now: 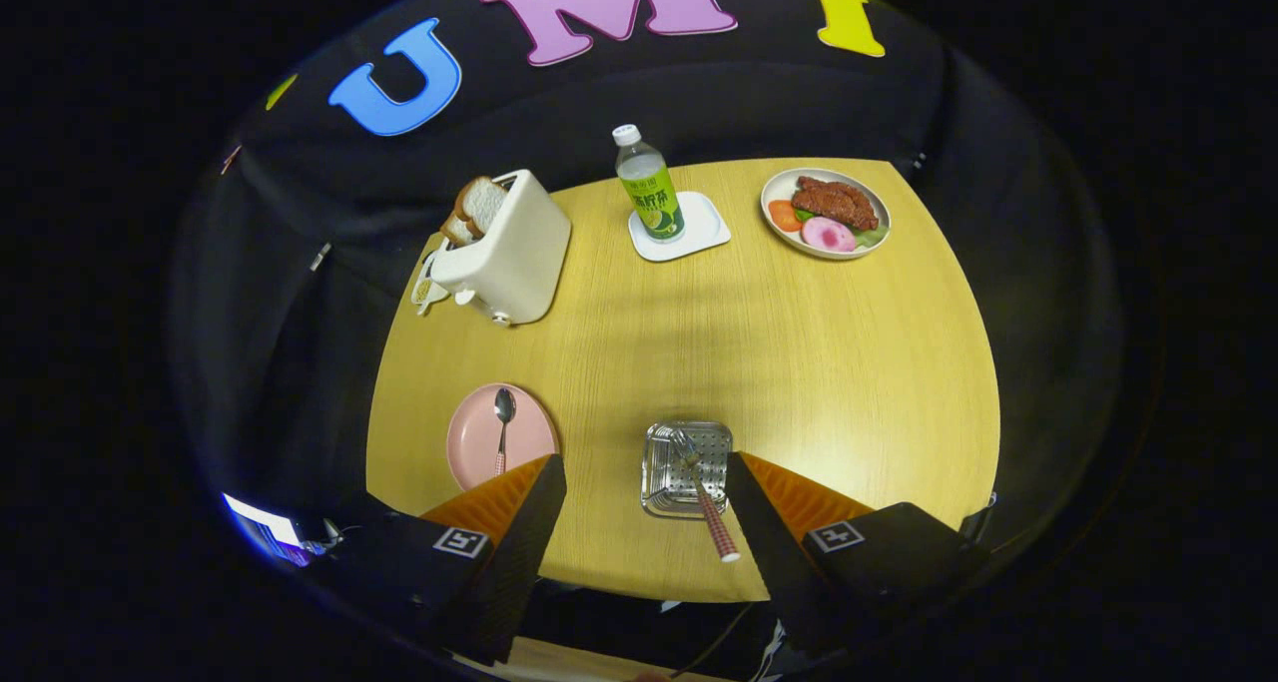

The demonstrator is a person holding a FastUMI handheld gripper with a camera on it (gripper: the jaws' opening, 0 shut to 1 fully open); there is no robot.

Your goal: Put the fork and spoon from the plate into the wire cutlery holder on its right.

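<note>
The fork (705, 497) stands in the wire cutlery holder (685, 462), its head down among the wires and its checked handle leaning out toward the near edge of the desk (819, 362), close beside the right finger. The fingers (647, 507) are spread wide apart and hold nothing; the holder sits in the gap between their tips, nearer the right one. Just left of the left finger lies the pink plate (479, 452), partly covered by that finger's tip, and the spoon (503, 424) rests on it with its bowl pointing far and its handle pointing near. At the near left, off the desk, a small lit screen (262, 530) shows. Beyond the fingers the middle of the desk is bare wood. At the far left stands a white toaster (511, 253) with slices of bread (477, 208) sticking up from its slots. In the far middle a green-labelled bottle (647, 185) with a white cap stands upright on a white square coaster (689, 231). At the far right sits a plate of food (826, 213), with brown meat, an orange slice and a pink piece on it.
</note>
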